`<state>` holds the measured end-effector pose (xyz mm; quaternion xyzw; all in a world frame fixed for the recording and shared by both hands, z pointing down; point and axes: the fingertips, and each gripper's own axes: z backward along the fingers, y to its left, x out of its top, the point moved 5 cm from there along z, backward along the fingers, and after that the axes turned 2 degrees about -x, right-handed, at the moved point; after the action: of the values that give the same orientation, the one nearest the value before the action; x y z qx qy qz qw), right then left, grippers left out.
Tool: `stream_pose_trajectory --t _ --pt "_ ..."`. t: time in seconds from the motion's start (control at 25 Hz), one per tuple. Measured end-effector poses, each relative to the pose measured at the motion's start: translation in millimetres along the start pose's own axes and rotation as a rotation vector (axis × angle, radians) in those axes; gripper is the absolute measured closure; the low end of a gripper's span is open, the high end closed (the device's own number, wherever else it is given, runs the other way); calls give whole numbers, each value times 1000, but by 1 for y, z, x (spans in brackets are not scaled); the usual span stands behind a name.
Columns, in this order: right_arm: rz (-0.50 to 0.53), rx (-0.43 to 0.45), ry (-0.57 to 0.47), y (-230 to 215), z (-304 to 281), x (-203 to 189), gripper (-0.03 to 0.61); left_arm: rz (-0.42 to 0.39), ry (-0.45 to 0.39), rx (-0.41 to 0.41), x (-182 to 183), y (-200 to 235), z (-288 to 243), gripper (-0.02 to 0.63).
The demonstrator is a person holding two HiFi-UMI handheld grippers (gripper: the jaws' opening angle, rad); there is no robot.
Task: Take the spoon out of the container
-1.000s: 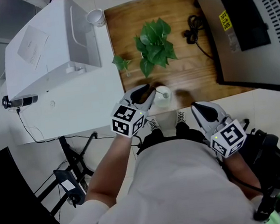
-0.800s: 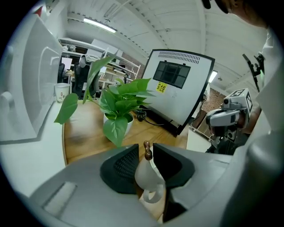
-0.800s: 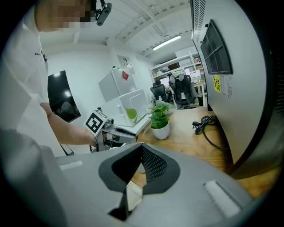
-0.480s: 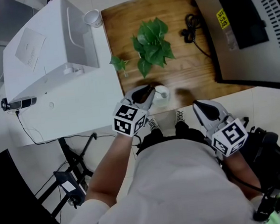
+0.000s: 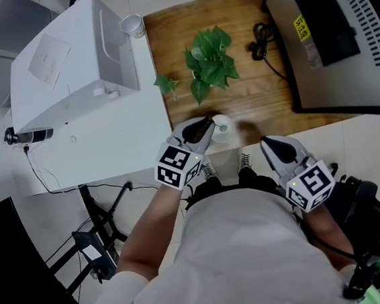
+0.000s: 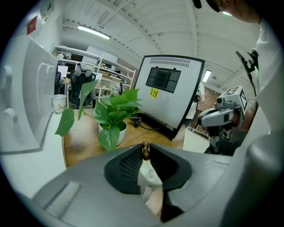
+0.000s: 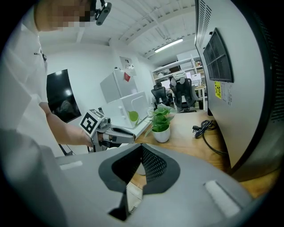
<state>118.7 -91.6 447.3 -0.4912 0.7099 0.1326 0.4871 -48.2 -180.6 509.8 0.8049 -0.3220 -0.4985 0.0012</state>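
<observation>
Clearly the spoon [image 6: 144, 151] stands in the cup [image 5: 221, 128] at the table's [image 5: 259, 100] near edge, at six o'clock from the plant [image 5: 208, 57]. Our left gripper [image 5: 205, 124] is closing its jaws, now narrowed onto the handle's brown knob alone. We judge that so small a bite could slip, or could drag the light cup over the edge as we lift, since our right gripper [image 5: 272, 146], shut and empty at four o'clock of the cup, steadies nothing.
</observation>
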Motion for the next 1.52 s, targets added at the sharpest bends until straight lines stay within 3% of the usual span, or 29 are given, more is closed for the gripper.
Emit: stream_pose_trajectory --t 0.56,0.72,0.88,1.08,1.32,1.4,1.52 --pt "78 -5 -68 61 6 18 572 -150 -172 -52 39 -53 74 560" --pt "72 -33 -97 81 12 20 572 -122 -207 -55 31 -51 101 560" --pt "2 -40 -119 94 19 12 572 -86 -198 -22 20 -47 123 560" --pt "-2 -50 -133 102 35 6 572 -144 -211 -27 15 -68 142 560" --pt "18 -9 -147 106 59 3 572 -130 -260 20 11 -97 157 560" --pt "30 14 -148 105 69 -1 572 -106 -273 39 7 -109 158 560" --pt "52 62 -140 104 92 -9 572 -6 -308 63 -2 -132 157 560"
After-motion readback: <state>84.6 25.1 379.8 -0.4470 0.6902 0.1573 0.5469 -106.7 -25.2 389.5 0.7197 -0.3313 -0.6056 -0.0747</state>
